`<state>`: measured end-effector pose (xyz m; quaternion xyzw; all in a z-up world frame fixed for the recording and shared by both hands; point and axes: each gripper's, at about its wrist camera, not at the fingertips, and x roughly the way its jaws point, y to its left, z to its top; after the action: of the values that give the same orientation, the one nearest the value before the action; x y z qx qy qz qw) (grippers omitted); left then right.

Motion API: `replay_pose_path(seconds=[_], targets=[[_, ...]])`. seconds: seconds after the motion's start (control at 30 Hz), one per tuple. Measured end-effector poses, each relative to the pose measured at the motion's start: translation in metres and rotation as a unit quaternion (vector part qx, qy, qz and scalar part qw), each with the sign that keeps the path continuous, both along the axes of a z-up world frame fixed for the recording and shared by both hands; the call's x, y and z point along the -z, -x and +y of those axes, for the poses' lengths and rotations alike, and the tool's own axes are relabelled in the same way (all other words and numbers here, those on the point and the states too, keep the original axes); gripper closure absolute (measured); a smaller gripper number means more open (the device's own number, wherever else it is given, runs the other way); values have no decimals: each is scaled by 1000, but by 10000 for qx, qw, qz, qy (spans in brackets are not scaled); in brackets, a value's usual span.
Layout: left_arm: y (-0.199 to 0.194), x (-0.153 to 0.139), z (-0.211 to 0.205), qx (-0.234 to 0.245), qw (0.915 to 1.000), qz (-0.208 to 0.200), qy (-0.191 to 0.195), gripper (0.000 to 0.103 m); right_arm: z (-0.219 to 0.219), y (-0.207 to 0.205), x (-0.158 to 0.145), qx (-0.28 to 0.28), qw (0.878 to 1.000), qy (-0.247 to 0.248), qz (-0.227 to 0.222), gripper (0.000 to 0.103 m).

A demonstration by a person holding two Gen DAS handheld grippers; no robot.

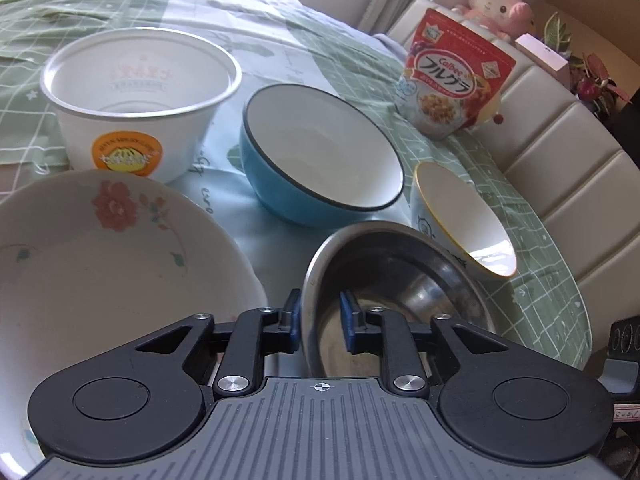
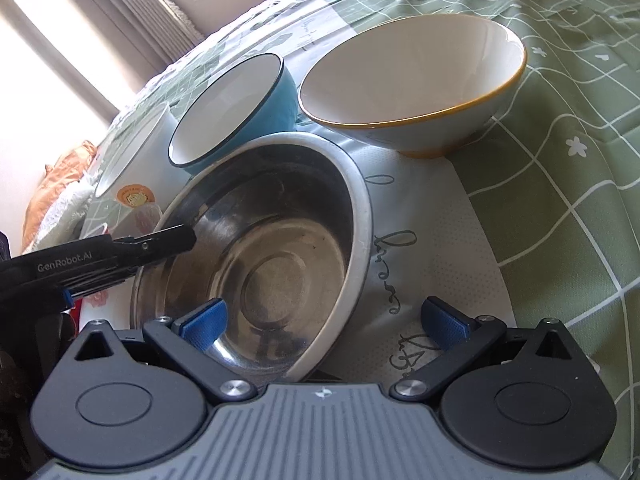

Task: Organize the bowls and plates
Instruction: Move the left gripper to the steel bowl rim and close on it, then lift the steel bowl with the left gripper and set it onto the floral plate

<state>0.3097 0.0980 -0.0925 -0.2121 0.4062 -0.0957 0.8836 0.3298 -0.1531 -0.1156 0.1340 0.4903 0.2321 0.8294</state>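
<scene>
Left gripper straddles the steel bowl's near rim — pads slightly parted, not pressing. Right gripper, wide open and empty, has the bowl at eleven o'clock on the desk.

A red cereal pouch stands on the green checked tablecloth at two o'clock. A pink plush toy sits beyond it, potted plants at three.
</scene>
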Motion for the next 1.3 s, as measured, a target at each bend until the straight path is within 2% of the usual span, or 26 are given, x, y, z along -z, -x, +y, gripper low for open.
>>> replay_pose_path(seconds=[0.1, 0.17, 0.2, 0.3, 0.4, 0.53, 0.7, 0.77, 0.93, 1.13, 1.3], targets=[[4, -2, -4, 36, 10000, -40, -26, 76, 10, 5, -3, -291, 9985, 381, -251, 0], [6, -3, -6, 33, 10000, -35, -44, 76, 7, 7, -9, -127, 9984, 319, -442, 4], [7, -3, -8, 52, 9999, -44, -89, 76, 3, 6, -12, 9, 9981, 270, -559, 10], [9, -1, -16, 157, 9995, -61, -273, 77, -4, -1, -18, 369, 9964, 243, -722, 15], [4, 6, -19, 188, 9995, 74, -225, 81, -2, -11, -13, 424, 9971, 356, -529, 34], [4, 9, -24, 219, 9994, 59, -268, 82, 5, -7, -15, 471, 9939, 691, -715, 56], [15, 1, -21, 148, 9997, 49, -194, 83, 13, 4, -34, 517, 9926, 664, -879, 57], [26, -9, -16, 123, 9996, -107, -231, 83, 19, 12, -47, 434, 9914, 635, -1057, 57], [60, -34, 24, -414, 9979, -479, -137, 83, 57, 23, -72, -69, 9884, 549, -1411, 57], [88, -33, 79, -1193, 9920, -397, -106, 83, 124, 25, -71, -643, 9863, 634, -1382, 57], [95, -18, 102, -1503, 9883, -218, -170, 83, 163, 28, -61, -863, 9842, 934, -1235, 57]])
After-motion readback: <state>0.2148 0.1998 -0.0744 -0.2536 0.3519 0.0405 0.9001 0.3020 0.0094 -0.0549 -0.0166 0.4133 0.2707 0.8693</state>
